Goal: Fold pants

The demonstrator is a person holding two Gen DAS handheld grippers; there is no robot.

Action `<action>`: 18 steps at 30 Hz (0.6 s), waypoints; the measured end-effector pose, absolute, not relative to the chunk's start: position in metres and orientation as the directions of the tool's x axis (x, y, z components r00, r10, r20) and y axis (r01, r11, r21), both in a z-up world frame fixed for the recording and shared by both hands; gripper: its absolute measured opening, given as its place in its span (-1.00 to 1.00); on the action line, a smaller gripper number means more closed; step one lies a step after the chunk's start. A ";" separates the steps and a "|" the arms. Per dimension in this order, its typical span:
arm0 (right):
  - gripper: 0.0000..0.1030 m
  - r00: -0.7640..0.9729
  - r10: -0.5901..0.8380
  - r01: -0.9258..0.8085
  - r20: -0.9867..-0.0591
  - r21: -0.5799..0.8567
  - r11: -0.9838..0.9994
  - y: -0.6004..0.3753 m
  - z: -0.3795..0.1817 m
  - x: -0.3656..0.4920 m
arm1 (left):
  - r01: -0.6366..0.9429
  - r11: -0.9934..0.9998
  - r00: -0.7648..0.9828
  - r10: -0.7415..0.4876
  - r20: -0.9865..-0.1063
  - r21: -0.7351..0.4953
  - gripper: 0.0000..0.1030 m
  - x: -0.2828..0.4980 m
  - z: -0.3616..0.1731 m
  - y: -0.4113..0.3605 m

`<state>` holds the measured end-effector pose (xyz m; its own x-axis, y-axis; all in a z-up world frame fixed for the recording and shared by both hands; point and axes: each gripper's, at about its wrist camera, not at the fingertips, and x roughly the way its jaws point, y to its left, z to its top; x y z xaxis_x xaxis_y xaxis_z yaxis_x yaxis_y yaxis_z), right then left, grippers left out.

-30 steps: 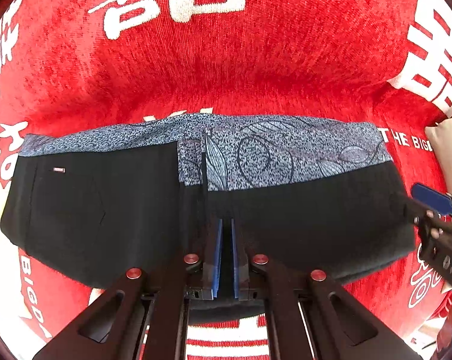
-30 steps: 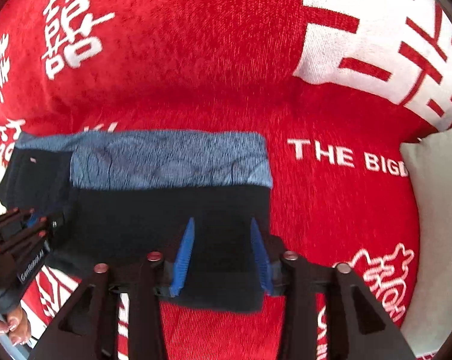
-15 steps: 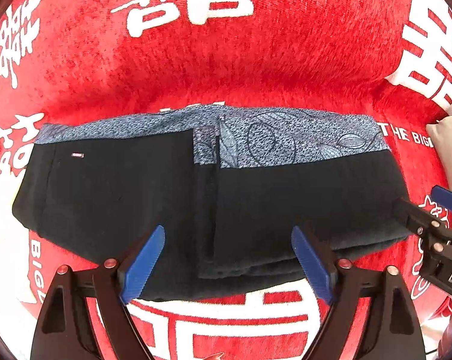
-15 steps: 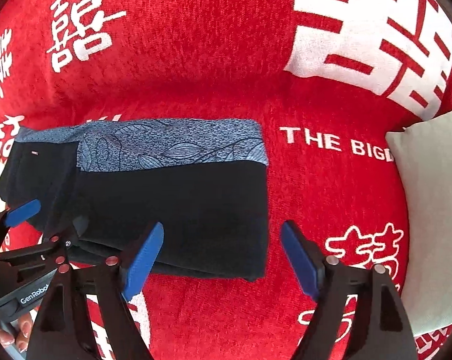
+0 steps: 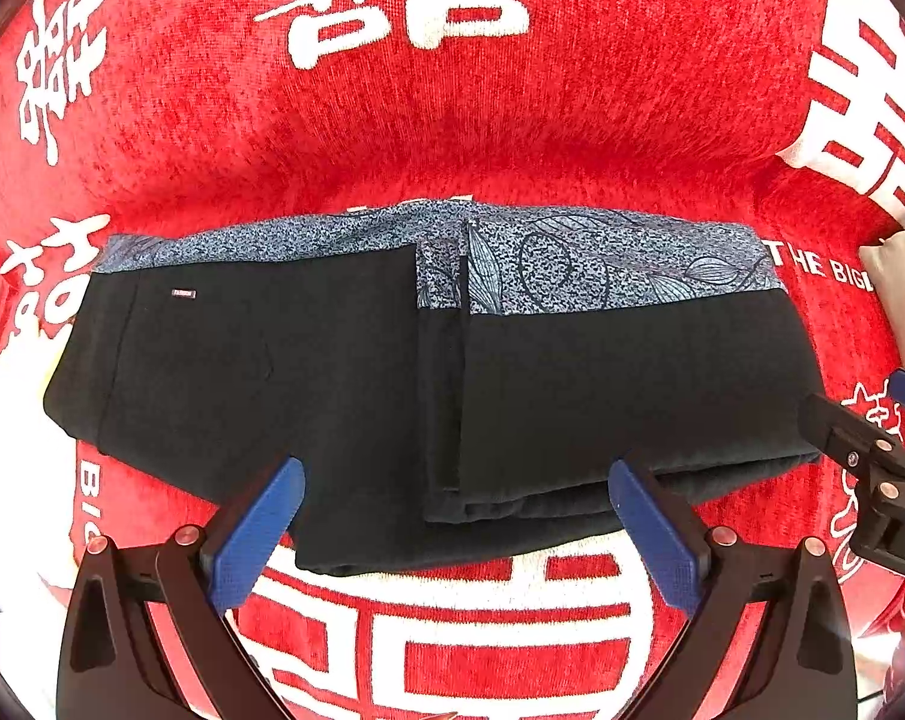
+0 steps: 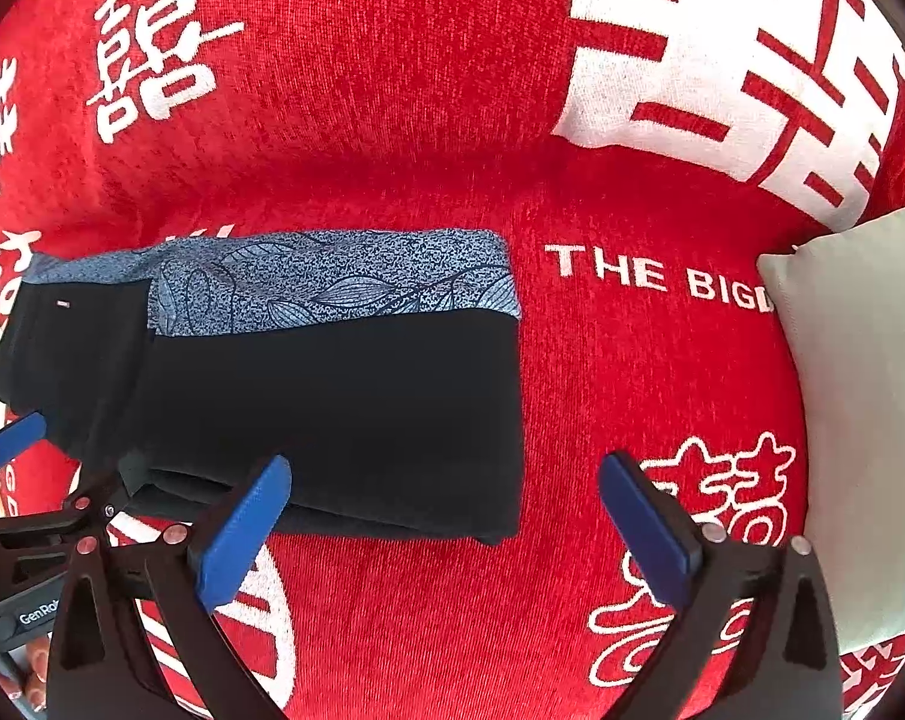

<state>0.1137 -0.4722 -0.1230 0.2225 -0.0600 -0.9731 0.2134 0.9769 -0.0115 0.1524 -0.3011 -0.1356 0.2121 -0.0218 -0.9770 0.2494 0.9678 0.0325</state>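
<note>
Now both claws hang open over the near edge of the pants (image 5: 344, 384), gripping nothing: the left claw (image 5: 455, 531) straddles the middle fold line, the right claw (image 6: 443, 531) sits at the right end, one pad over cloth and the other over bare red cover (image 6: 428, 90).

Judging from this, one fold is laid and another probably waits. To do it well, each claw should bite through every layer at the near edge, not just the top one. Both should lift together and carry the cloth across level, so the far edges meet and nothing slides. The layers at the near middle look slightly stepped, so squaring them first would help.

The pants lie flat on the cover, long side running left to right. They are black with a blue leaf-print band along the far edge. The right half is doubled over the left, and a small label shows far left. A pale cushion (image 6: 860, 396) rests well right.
</note>
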 end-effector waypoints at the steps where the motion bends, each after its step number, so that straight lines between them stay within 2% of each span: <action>1: 0.99 0.222 -0.057 0.215 -0.973 -0.008 0.977 -0.473 -0.123 0.113 | 0.249 0.968 0.209 -0.025 -0.978 0.028 0.98 0.153 -0.135 -0.301; 18: 0.99 0.206 -0.018 0.208 -0.978 0.026 0.978 -0.474 -0.125 0.113 | 0.249 0.968 0.187 -0.025 -0.982 0.022 0.98 0.150 -0.138 -0.303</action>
<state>0.1128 -0.4737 -0.1254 0.2056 -0.0176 -0.9785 0.2081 0.9778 0.0262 0.1500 -0.3026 -0.1376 0.1874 -0.0253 -0.9820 0.2488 0.9683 0.0225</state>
